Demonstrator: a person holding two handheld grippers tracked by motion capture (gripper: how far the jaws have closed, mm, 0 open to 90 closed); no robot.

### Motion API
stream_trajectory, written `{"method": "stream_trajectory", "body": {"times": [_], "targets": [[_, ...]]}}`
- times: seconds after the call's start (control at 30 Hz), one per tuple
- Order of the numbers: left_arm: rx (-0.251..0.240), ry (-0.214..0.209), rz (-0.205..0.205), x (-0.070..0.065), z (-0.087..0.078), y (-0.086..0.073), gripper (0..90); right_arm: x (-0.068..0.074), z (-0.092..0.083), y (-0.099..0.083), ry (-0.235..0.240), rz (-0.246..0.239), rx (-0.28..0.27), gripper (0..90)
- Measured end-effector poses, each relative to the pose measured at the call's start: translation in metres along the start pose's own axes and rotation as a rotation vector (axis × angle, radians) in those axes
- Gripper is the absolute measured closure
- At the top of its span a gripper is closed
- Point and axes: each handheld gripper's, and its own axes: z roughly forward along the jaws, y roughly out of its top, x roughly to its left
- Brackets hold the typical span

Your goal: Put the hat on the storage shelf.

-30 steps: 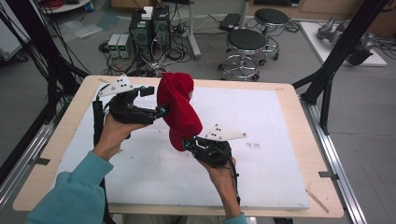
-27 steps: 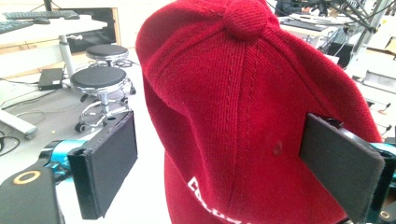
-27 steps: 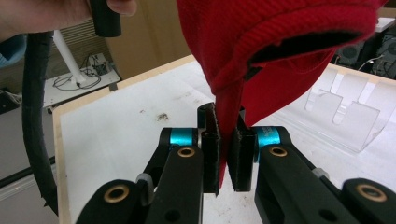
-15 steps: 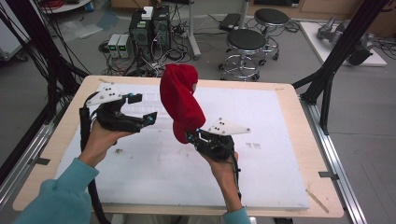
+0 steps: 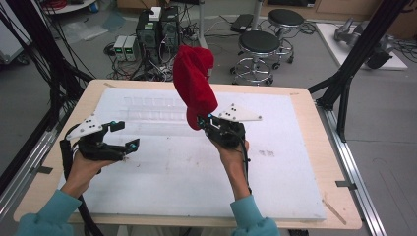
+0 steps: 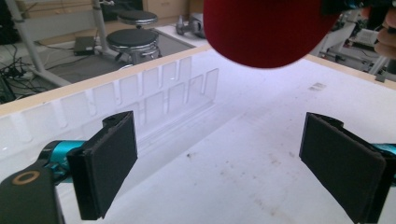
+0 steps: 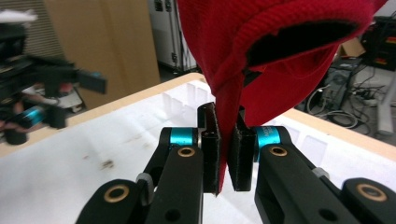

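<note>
Quick count: one red knit hat (image 5: 193, 83), two grippers, left (image 5: 129, 137) and right (image 5: 200, 119), one clear plastic rack (image 5: 157, 109) on one table (image 5: 314, 147), and two round stools (image 5: 258, 42) on the far floor.

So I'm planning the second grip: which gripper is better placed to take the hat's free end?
Left. The left gripper is open and empty, while the right gripper is shut on the hat.
</note>
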Motion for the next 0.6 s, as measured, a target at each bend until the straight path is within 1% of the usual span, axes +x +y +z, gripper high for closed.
{"method": "stream_trajectory", "body": {"times": [0.03, 0.07, 0.13, 0.17, 0.2, 0.23, 0.3, 0.33, 0.37, 0.4, 0.53, 0.6], "targets": [[-0.008, -0.002, -0.005, 0.001, -0.002, -0.005, 11.6, -0.002, 0.002, 0.001, -0.004, 0.001, 0.009, 85.3], [-0.006, 0.0, -0.007, 0.003, -0.003, -0.01, 11.8, -0.004, 0.004, 0.001, -0.012, 0.0, 0.01, 85.3], [-0.003, 0.002, -0.017, 0.004, -0.006, -0.019, 12.8, -0.008, 0.007, 0.002, -0.019, 0.005, 0.004, 85.3], [-0.001, 0.009, -0.02, 0.005, -0.008, -0.024, 12.8, -0.01, 0.009, 0.002, -0.021, 0.015, 0.001, 85.3], [-0.003, 0.012, -0.026, 0.005, -0.009, -0.027, 12.8, -0.013, 0.011, 0.001, -0.028, 0.021, 0.0, 85.3], [-0.007, 0.013, -0.029, 0.006, -0.011, -0.031, 12.9, -0.015, 0.012, 0.001, -0.03, 0.016, 0.001, 85.3], [-0.011, 0.03, -0.029, 0.007, -0.014, -0.037, 12.9, -0.02, 0.016, 0.001, -0.04, 0.019, 0.008, 85.3], [-0.016, 0.028, -0.036, 0.007, -0.016, -0.04, 12.9, -0.022, 0.018, 0.002, -0.045, 0.016, 0.009, 85.3], [-0.021, 0.033, -0.037, 0.008, -0.017, -0.042, 12.9, -0.024, 0.02, 0.002, -0.054, 0.016, 0.007, 85.3], [-0.016, 0.036, -0.037, 0.007, -0.018, -0.044, 12.9, -0.026, 0.022, 0.003, -0.061, 0.017, 0.007, 85.3], [-0.031, 0.058, -0.038, 0.007, -0.022, -0.054, 12.9, -0.036, 0.029, 0.004, -0.073, 0.027, -0.004, 85.3], [-0.033, 0.067, -0.051, 0.007, -0.023, -0.06, 12.9, -0.039, 0.034, 0.002, -0.083, 0.03, 0.003, 85.3]]}}
